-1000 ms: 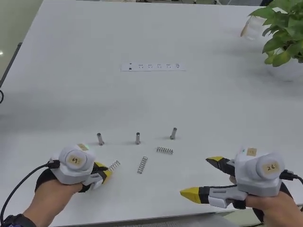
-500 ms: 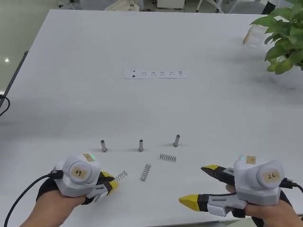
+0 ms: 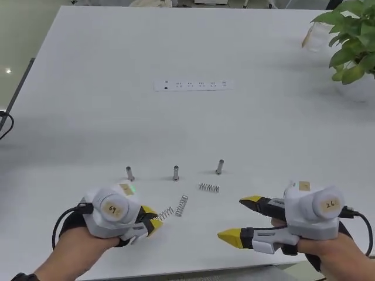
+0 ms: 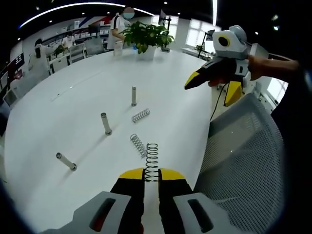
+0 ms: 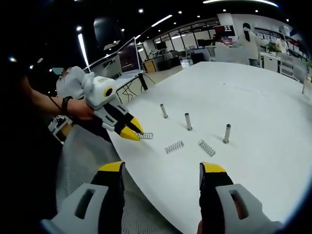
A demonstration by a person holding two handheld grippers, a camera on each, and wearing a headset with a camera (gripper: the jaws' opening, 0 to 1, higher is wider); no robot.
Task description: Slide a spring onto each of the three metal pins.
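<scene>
Desk [image 3: 263, 129]: smooth matt white. Each pin [image 3: 176, 172]: grey metal, slight sheen. Each spring [image 3: 208, 188]: bright wire coil. Left gripper [image 3: 154, 214], right gripper [image 3: 232, 218]: glossy white plastic shells, yellow-tipped black jaws.

Looks to be an open-plan office. Points that way first by the broad white tabletop [image 3: 88, 88], smooth and plain, with a white strip of power sockets [image 3: 194, 85] let into its middle (flush with the surface, as on a meeting table). Carries a leafy green potted plant [image 3: 351, 35] at the far right corner. Backs onto a grey mesh office chair [image 4: 243, 146] at the near edge. Opens beyond into a wide room under a dark ceiling with small round recessed lights [image 5: 141, 10] and long bright strip lights [image 5: 81, 46]. Holds further white desks and chairs [image 4: 73, 51] in the background, and a person in a white top [image 5: 251, 34] standing among them.
</scene>
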